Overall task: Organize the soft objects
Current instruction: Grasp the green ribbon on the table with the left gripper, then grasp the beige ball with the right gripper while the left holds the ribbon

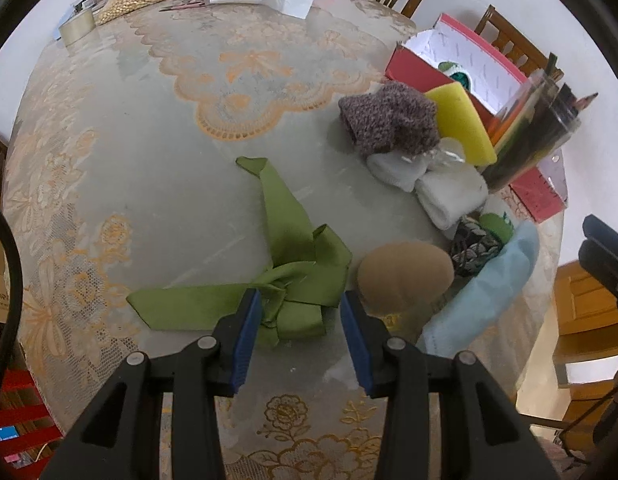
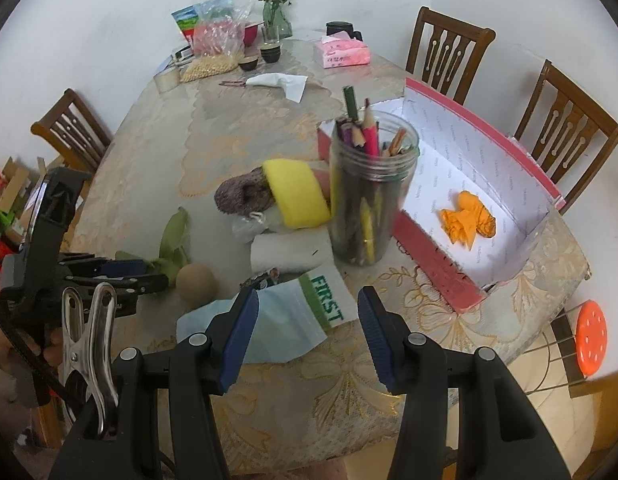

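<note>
My left gripper (image 1: 299,320) is open, its blue pads on either side of the knot of a green ribbon (image 1: 283,264) lying on the table. A tan soft ball (image 1: 405,276) sits just right of it. My right gripper (image 2: 307,328) is open above a light blue cloth (image 2: 277,324) and a white sock marked FIRST (image 2: 329,292). A grey knit piece (image 2: 241,196), a yellow sponge (image 2: 297,192) and white socks (image 2: 289,252) lie in a pile. A red box (image 2: 437,264) holds an orange cloth (image 2: 467,220).
A clear jar of pencils (image 2: 369,196) stands between the pile and the box. At the table's far end are a bean bag (image 2: 213,66), small bowls (image 2: 269,52), tape (image 2: 167,80), tissue (image 2: 281,82) and a pink pack (image 2: 343,54). Wooden chairs (image 2: 449,52) surround the table.
</note>
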